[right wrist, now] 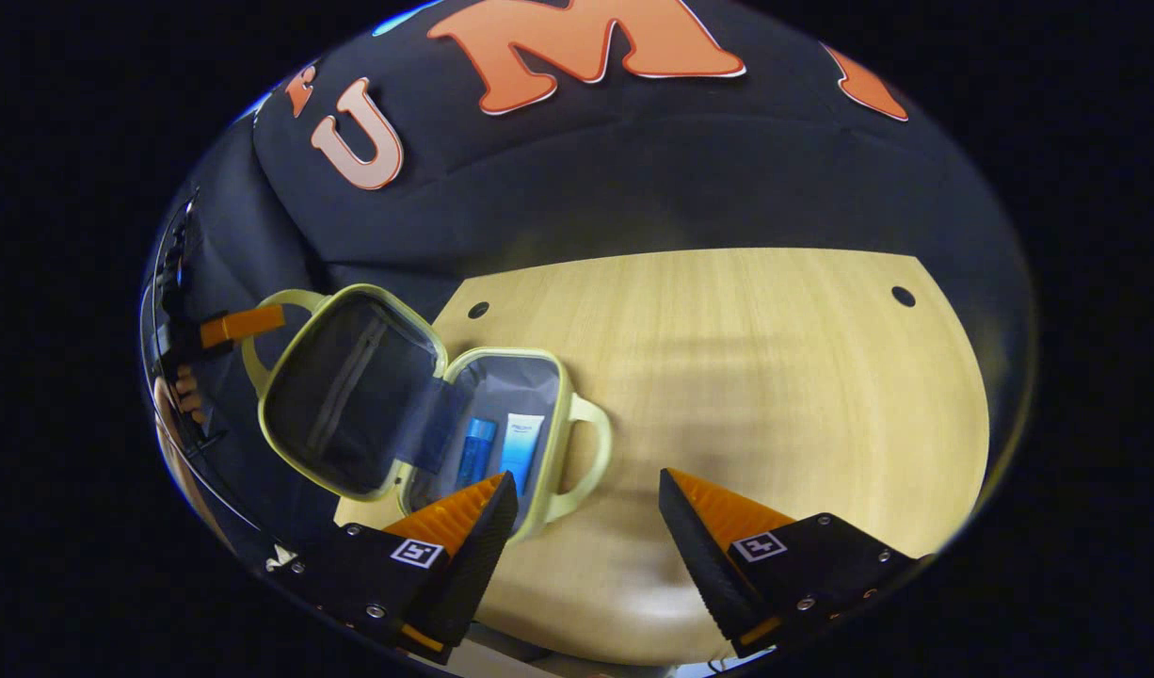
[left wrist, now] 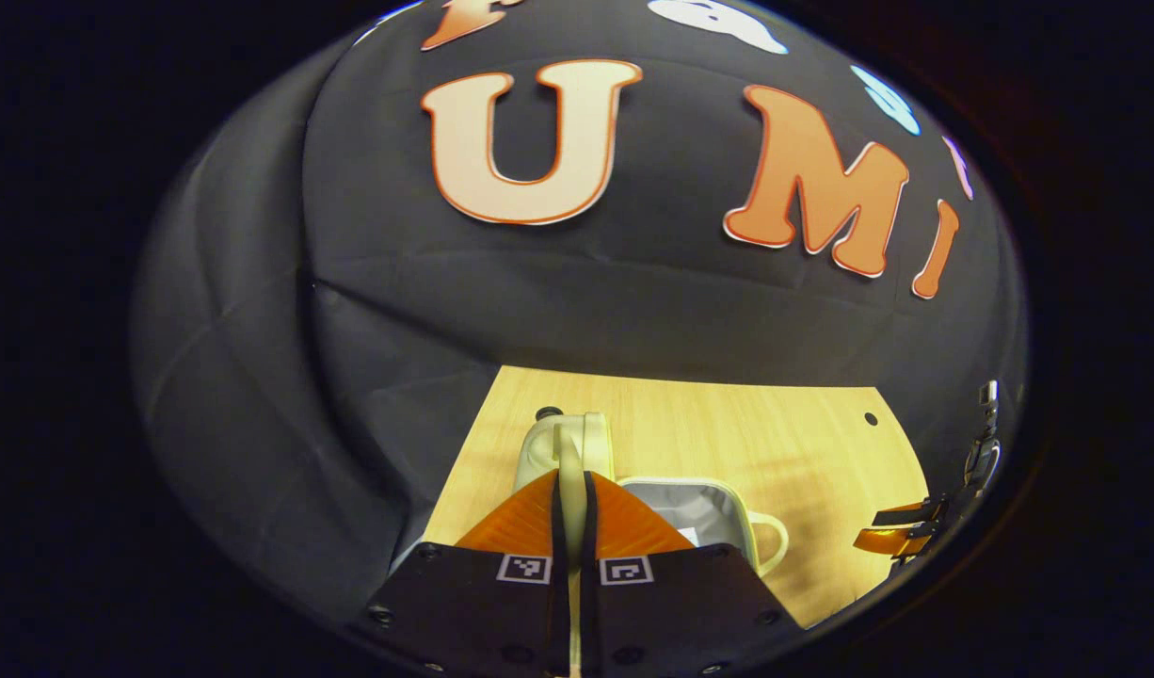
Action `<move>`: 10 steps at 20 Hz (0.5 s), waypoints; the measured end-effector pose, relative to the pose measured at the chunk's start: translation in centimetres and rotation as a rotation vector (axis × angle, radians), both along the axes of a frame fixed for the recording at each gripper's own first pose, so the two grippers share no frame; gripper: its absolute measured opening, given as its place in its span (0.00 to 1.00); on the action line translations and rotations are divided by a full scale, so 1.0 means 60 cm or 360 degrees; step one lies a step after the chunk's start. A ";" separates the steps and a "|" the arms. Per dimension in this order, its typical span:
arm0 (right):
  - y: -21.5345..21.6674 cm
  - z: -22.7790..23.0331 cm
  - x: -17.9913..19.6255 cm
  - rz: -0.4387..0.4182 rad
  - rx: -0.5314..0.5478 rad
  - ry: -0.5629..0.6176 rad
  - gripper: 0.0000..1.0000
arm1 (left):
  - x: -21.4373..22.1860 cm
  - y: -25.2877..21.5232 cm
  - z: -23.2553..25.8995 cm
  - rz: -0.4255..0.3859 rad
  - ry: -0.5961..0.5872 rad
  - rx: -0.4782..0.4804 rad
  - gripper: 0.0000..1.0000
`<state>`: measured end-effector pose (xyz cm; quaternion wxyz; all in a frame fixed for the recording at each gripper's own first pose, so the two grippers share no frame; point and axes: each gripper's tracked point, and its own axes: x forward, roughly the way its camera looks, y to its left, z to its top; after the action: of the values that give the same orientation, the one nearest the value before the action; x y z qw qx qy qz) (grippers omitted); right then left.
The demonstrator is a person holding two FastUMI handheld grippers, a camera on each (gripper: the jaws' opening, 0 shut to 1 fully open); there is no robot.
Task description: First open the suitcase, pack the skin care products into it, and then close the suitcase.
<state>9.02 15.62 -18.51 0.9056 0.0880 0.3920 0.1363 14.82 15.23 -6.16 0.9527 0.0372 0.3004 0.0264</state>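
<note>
My left gripper [left wrist: 571, 527] pinches the suitcase lid [left wrist: 571, 452] at 12 o'clock, right gripper [right wrist: 586, 518] open; the lid may slip and drop on the tubes [right wrist: 520, 450]

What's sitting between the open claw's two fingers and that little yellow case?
Nothing but bare wooden table, as the right gripper view shows. The right gripper hangs open just beside the suitcase, by its handle.

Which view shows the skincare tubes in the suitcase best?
The right gripper view. It looks into the open suitcase, where two blue tubes lie side by side on the grey lining. In the left gripper view the left gripper, shut on the lid's edge, blocks most of the interior; no tube can be made out there.
</note>
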 end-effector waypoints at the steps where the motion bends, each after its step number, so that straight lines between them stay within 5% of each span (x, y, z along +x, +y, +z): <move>1: -0.025 0.000 -0.002 0.0002 -0.0018 -0.0006 0.96 | -0.002 -0.033 -0.001 0.0006 0.0003 0.0033 0.04; 10: -0.261 -0.006 -0.033 -0.0092 -0.0127 -0.0022 0.95 | 0.027 -0.315 -0.169 -0.0037 0.0161 0.0438 0.04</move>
<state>7.03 -0.03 -18.89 0.9146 0.0621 0.3882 0.0949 16.42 -3.65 -16.33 0.9225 0.1722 0.3410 0.0545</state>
